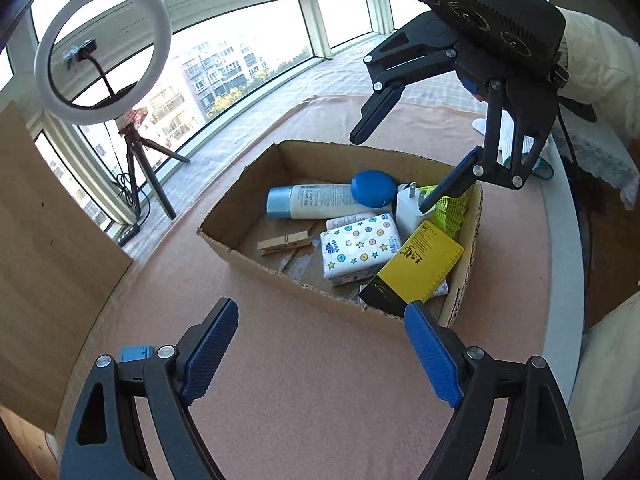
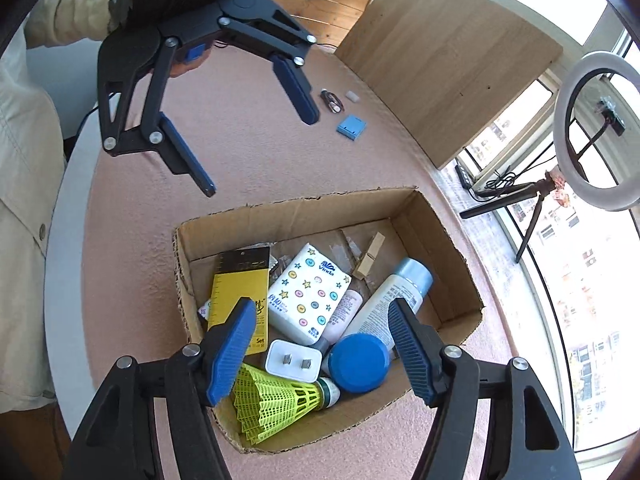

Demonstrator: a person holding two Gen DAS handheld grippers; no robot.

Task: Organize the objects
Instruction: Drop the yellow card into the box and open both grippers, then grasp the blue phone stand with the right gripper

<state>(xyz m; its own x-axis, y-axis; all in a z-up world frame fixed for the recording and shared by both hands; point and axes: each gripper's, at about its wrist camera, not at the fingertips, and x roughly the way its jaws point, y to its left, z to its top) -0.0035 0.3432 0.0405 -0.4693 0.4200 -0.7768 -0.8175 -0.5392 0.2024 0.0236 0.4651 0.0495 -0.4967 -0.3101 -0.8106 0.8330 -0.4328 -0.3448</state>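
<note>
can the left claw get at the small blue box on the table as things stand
Probably yes. The small blue box lies alone on the open tabletop, outside the cardboard box, and the left claw hangs open just above the table with nothing between them.

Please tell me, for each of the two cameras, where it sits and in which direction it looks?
Left wrist: sits on the left gripper, looks across the table at the cardboard box and windows; own open fingers, plus the right gripper above the box.
Right wrist: sits on the right gripper, looks down into the box; own open fingers, the left gripper, a beige sleeve.
Shared: box, ring light.
</note>
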